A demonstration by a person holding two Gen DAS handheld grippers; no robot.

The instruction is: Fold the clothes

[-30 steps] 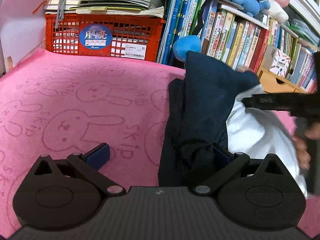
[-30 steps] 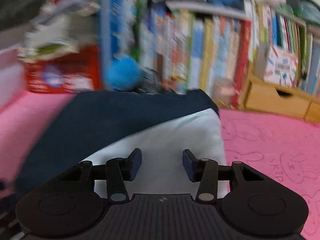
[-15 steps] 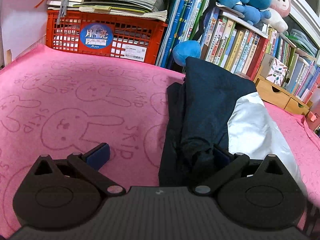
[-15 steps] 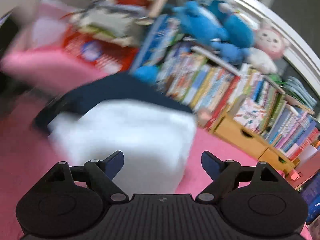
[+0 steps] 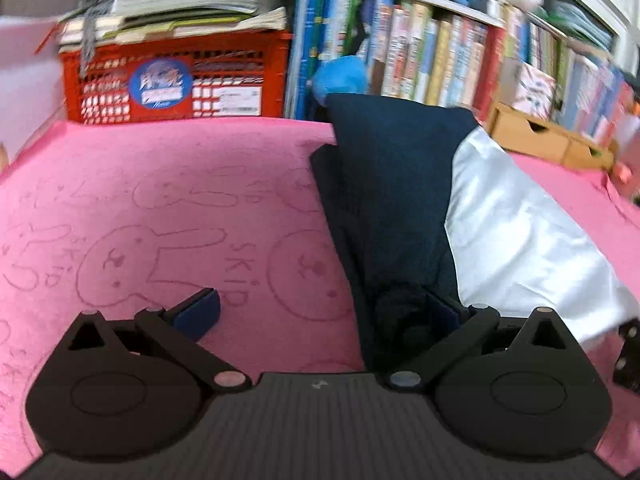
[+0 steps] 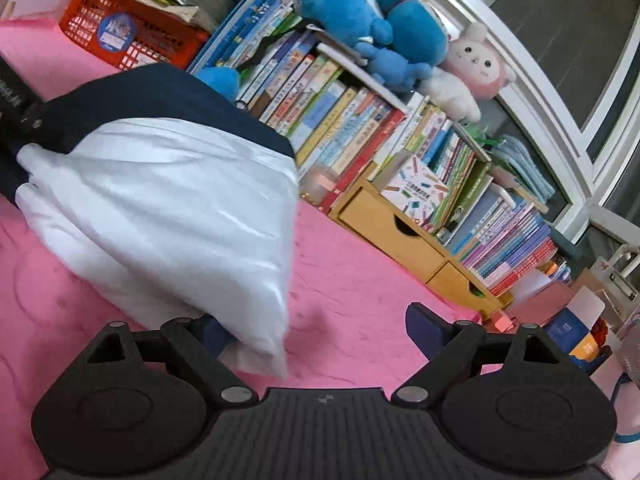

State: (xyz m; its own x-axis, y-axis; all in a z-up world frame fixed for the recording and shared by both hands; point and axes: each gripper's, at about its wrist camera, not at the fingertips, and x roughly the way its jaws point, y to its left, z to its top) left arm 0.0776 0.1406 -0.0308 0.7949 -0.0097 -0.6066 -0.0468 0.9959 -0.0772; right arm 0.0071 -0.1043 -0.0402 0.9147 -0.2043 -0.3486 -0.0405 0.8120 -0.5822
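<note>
Glossy white garment (image 6: 168, 200) lies on fuzzy pink towel (image 5: 160, 208).

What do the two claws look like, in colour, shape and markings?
Both look alike. The left claw and the right claw have a black ribbed body with a small pale logo, two round black discs, black link bars with silver rivets, and dark blue pads on the fingertips. No cables, hands or sleeves are visible.

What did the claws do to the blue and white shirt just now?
The right claw pulled back off the white part, its jaws opening, nothing pinched. The shirt stayed folded on the pink blanket; the left claw stayed open at its dark edge.
</note>
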